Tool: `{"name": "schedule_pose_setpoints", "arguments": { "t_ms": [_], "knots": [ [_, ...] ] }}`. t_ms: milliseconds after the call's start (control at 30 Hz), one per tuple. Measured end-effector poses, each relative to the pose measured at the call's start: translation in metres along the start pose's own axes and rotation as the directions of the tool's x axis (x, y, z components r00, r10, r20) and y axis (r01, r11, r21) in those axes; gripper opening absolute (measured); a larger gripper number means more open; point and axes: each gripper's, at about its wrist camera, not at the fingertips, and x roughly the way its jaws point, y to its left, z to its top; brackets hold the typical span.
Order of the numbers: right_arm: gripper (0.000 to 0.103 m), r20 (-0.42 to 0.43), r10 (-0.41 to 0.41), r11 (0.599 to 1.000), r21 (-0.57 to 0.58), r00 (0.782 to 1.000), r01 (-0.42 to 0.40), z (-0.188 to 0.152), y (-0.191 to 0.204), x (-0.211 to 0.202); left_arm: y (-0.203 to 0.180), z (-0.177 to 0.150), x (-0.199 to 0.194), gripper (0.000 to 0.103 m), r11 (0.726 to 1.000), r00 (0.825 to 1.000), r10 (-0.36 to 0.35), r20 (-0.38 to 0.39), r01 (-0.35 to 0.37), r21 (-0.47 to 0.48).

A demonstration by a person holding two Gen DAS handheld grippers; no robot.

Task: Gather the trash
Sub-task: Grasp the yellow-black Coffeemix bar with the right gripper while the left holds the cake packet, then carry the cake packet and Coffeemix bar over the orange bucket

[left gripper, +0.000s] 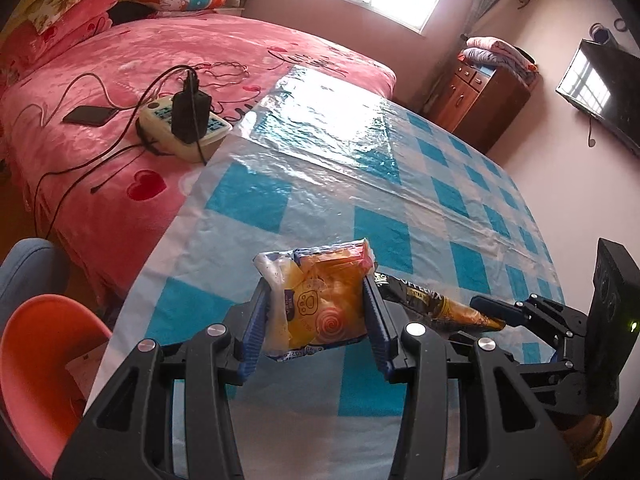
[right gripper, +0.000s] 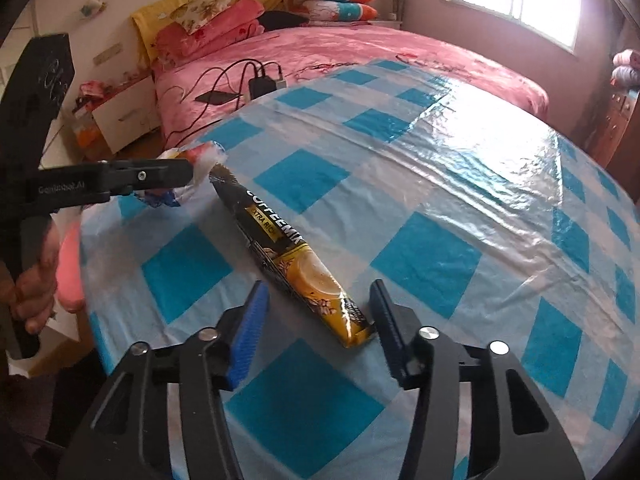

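My left gripper is shut on a crumpled orange and yellow snack wrapper and holds it above the blue checked table. The wrapper also shows in the right wrist view, in the left gripper's fingers. A black and gold coffee mix sachet lies flat on the table; it also shows in the left wrist view. My right gripper is open, its fingers on either side of the sachet's near end, just above the table. It appears in the left wrist view at the right.
A pink bed with a power strip, a phone and cables stands behind the table. An orange chair is at the left. A wooden cabinet and a TV are at the right.
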Motion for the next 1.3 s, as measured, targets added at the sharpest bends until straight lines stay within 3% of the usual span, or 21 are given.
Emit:
{"name": "schedule_pose_setpoints", "arguments": {
  "t_ms": [200, 367, 600, 633, 767, 1100, 1300],
  "knots": [
    [0.051, -0.053, 0.13, 0.991, 0.025, 0.99, -0.128, -0.005, 0.012, -0.005, 0.015, -0.002, -0.008, 0.047, 1.0, 1.0, -0.007, 0.018, 0.007, -0.027],
    [0.051, -0.037, 0.068, 0.998, -0.001, 0.997, -0.068, -0.002, 0.025, -0.005, 0.024, -0.003, -0.012, 0.047, 0.999, 0.999, -0.009, 0.031, 0.01, -0.041],
    [0.051, -0.008, -0.043, 0.992, -0.121, 0.999, 0.041, 0.01, 0.047, 0.015, 0.029, -0.008, -0.013, 0.047, 0.998, 0.999, -0.022, 0.027, 0.023, -0.051],
    [0.05, -0.011, -0.035, 0.992, -0.125, 0.999, 0.034, 0.012, 0.049, 0.017, 0.03, -0.008, -0.014, 0.047, 0.998, 0.999, -0.024, 0.026, 0.026, -0.053],
    [0.032, -0.013, -0.019, 0.992, -0.124, 1.0, 0.017, 0.016, 0.049, 0.02, 0.033, -0.011, -0.014, 0.047, 0.998, 0.999, -0.032, 0.023, 0.033, -0.058],
    [0.019, 0.002, -0.004, 0.999, -0.045, 1.0, 0.004, 0.009, 0.043, 0.012, 0.032, -0.018, -0.013, 0.047, 0.997, 0.998, -0.056, 0.012, 0.057, -0.058],
    [0.017, 0.018, -0.004, 1.0, -0.008, 1.0, 0.004, 0.005, 0.044, 0.002, 0.029, -0.023, -0.019, 0.047, 0.996, 0.997, -0.071, 0.014, 0.071, -0.049]
  ]
}}
